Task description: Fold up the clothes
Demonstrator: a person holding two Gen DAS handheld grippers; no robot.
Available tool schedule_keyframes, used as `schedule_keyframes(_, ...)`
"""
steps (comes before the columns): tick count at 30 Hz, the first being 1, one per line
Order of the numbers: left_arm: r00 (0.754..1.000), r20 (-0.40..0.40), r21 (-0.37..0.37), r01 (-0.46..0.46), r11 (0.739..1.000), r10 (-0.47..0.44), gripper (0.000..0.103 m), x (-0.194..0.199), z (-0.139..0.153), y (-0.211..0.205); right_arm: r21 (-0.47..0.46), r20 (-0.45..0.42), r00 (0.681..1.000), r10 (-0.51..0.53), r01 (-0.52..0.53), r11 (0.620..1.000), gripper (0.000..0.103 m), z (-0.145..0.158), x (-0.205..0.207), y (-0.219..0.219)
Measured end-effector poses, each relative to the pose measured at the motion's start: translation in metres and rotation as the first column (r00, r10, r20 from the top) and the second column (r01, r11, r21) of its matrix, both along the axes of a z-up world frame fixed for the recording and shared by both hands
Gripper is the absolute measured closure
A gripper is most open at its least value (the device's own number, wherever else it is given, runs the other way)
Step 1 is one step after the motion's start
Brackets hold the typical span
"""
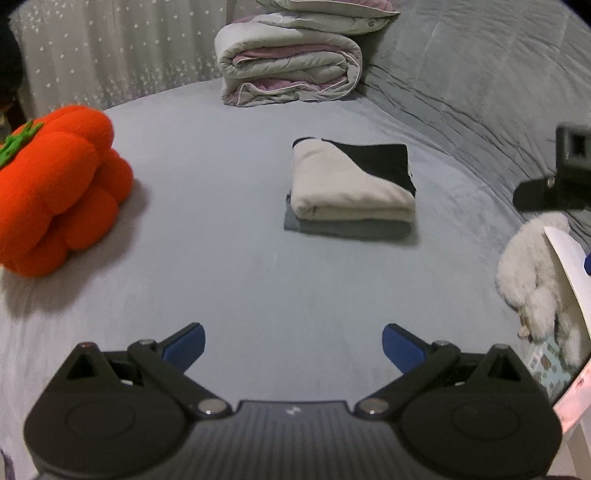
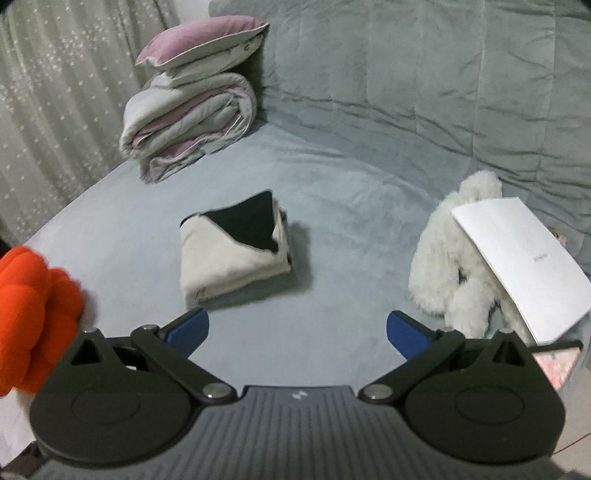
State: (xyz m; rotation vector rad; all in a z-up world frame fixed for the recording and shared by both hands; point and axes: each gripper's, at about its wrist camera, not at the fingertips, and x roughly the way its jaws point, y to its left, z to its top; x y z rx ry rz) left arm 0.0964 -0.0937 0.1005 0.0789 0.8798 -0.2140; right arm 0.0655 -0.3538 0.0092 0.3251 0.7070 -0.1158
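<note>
Bed (image 1: pixel 229 229): grey-blue velvety cover, smooth across the middle; carries everything listed below.
Curtain (image 1: pixel 92 55): pale, star-dotted, hanging behind the bed's far left edge.
Orange plush (image 1: pixel 55 192): pumpkin-shaped, green stem on top, at the left edge of the bed; well apart from the folded stack.
Left claw (image 1: pixel 293 345): spread wide, blue pads (image 1: pixel 186 349) far apart, nothing between them; held above bare bed cover, short of the stack.
Duvet (image 1: pixel 288 68): folded, grey with mauve lining, at the far side of the bed; pillow (image 1: pixel 332 11) lying on top of it.
Folded garment (image 1: pixel 351 181): cream with a black panel across the upper right corner, folded to a compact rectangle, near mid-bed; resting on a flatter grey-blue folded piece (image 1: pixel 347 229) that shows beneath its front and left edges in the left wrist view.
Right claw (image 2: pixel 297 334): also spread wide, blue pads (image 2: pixel 406 339) far apart, gripping nothing; held above the bed cover, near the front of the folded garment, not touching it. Black housing visible at the right edge of the left wrist view.
White plush (image 2: pixel 450 273): fluffy, at the right side of the bed, well apart from the stack.
White box (image 2: pixel 524 258): flat, tilted, leaning against the white plush.
Quilted cover (image 2: pixel 424 74): grey-green, creased, rising behind the bed on the right.
</note>
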Motion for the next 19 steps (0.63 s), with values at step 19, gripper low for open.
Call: schedule_keyframes(19, 0.996, 0.081, -0.033, -0.019, 0.999, 0.022, 0.001, -0.021, 0.018, -0.006, 0.040, 0.021, 0.999, 0.042, -0.042, 0.998, 0.000, -0.001, -0.035, -0.002)
